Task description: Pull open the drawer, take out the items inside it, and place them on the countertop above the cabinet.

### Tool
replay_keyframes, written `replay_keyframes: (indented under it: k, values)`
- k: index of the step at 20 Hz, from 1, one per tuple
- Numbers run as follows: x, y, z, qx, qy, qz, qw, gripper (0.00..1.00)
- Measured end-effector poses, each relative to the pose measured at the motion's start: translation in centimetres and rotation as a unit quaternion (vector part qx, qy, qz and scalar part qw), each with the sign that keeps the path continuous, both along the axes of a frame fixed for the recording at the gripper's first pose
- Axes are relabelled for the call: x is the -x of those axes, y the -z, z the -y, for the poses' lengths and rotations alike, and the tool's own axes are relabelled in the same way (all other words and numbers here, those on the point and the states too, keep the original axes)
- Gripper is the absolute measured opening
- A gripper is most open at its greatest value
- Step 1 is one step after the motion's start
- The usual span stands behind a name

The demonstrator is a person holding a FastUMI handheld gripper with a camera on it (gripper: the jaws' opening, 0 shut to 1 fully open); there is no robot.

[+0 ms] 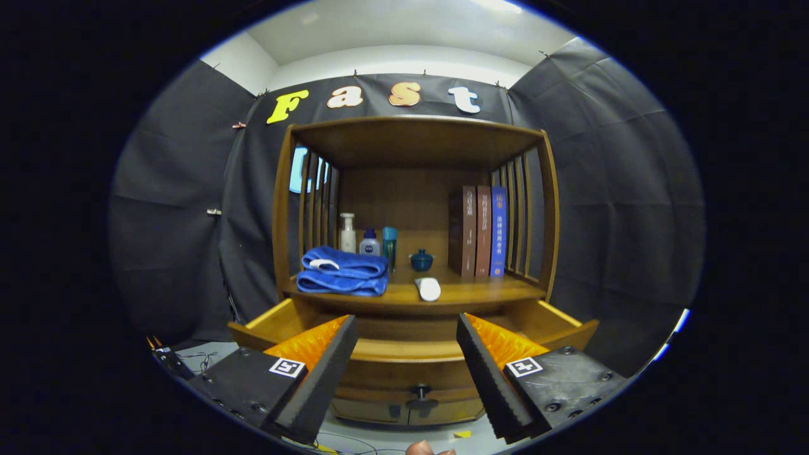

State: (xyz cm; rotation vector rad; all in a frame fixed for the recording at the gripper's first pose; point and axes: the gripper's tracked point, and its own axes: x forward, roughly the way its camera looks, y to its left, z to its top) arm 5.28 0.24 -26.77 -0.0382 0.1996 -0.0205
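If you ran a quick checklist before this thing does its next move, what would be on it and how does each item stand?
1. Wooden drawer pulled open under the shelf: ok, it juts out toward the fingers.
2. Gripper open with nothing between the fingers: ok.
3. Items left inside the drawer: cannot tell, its front wall hides the inside.
4. Free spot on the wooden countertop: ok, bare wood ahead of the standing books.
5. Small white oval object resting on the countertop: ok, beside the folded blue towel.
6. Fingers lined up with the drawer: ok, it lies just ahead.
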Motion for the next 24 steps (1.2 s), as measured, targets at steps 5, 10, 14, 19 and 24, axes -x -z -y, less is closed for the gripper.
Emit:
replay_keyframes:
  k: [5,10,14,19,24]
  values:
    - [0.3,6.2,1.1,-0.006,0.012,-0.046,0.999,1.0]
    - [-0.4,8.3,1.0,-0.008,0.003,-0.062,0.998,1.0]
    - [-0.6,8.4,1.1,0.0,0.001,-0.053,0.999,0.99]
    - [-1.8,8.0,1.2,0.004,-0.001,-0.055,0.998,0.99]
    - [-4.3,8.5,1.1,0.003,0.001,-0.057,0.998,1.0]
